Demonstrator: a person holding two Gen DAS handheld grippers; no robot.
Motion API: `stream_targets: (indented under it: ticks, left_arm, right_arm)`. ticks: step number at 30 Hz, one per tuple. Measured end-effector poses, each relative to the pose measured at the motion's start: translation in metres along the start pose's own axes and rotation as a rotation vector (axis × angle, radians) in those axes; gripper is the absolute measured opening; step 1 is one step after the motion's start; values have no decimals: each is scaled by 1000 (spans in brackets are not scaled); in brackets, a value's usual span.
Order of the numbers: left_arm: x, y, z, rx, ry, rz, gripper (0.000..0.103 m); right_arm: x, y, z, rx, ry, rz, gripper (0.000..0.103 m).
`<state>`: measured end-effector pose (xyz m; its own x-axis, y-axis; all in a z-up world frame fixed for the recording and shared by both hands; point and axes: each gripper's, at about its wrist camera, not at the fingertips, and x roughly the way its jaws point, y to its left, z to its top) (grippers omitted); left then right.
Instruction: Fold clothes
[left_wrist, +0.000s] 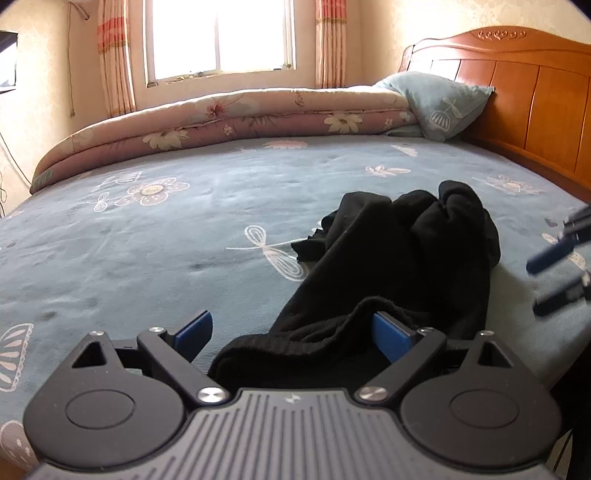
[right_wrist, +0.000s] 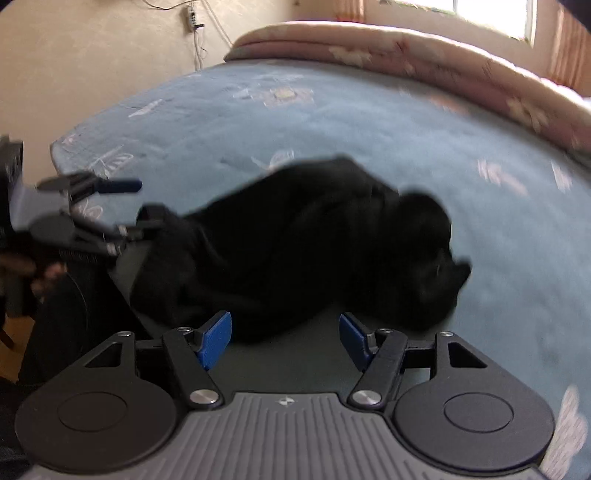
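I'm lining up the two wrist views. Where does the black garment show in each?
Left wrist: black garment lies right of centre, its near end between the open left gripper.
Right wrist: it fills the centre, beyond the open right gripper.
Shared landmark: folded floral quilt.

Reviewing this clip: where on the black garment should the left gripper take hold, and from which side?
Probably the thick near hem of the black garment, approached from the bed's near edge. That rolled edge already lies between the open fingers of the left gripper, while the far end is bunched.
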<state>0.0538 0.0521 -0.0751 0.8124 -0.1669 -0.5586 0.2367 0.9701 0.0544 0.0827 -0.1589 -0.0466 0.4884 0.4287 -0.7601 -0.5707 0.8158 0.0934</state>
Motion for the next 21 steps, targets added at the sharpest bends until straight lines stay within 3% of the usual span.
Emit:
stream_targets:
  ticks: [8, 12, 17, 21]
  left_arm:
    - [18, 1, 14, 29, 31, -8, 93]
    - [28, 3, 18, 20, 61, -19, 93]
    - [36, 9, 21, 2, 103, -34, 93]
    - [29, 18, 18, -28, 150, -53, 93]
  right_arm:
    - [23, 61, -8, -195, -87, 108, 70]
    - [38, 85, -8, -306, -96, 77, 70]
    - [62, 95, -12, -357, -59, 69, 69]
    - [74, 100, -13, -416, -20, 29, 59]
